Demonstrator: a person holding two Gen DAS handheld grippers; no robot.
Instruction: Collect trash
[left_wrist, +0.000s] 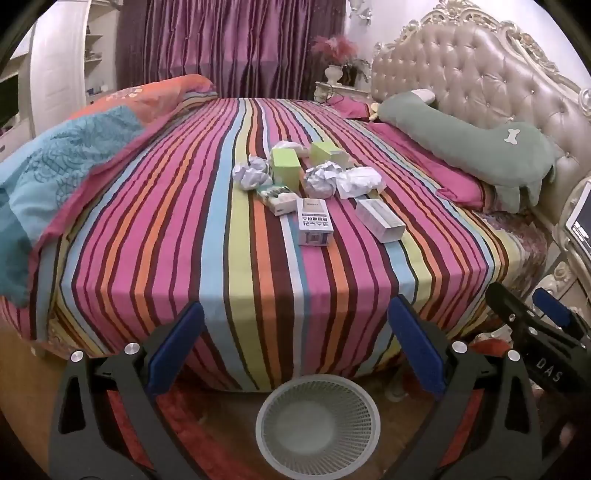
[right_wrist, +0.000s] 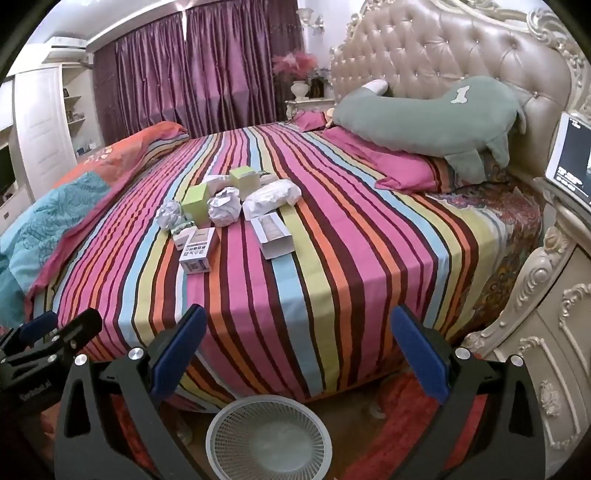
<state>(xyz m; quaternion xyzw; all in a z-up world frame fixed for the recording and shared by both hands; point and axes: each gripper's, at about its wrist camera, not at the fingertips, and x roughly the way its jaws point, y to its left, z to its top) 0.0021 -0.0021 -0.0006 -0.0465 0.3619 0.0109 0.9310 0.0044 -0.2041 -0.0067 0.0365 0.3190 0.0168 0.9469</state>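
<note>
Trash lies in a cluster in the middle of the striped bed: crumpled paper balls, green boxes, a white printed box, a long white box and a crumpled white wrapper. A white mesh waste basket stands empty on the floor at the bed's foot. My left gripper and right gripper both hang wide open above the basket, short of the bed, with nothing between the fingers.
A green bone-print plush pillow leans on the tufted headboard. A blue and orange duvet is bunched at the bed's left. An ornate nightstand with a tablet stands right. Red rug on the floor.
</note>
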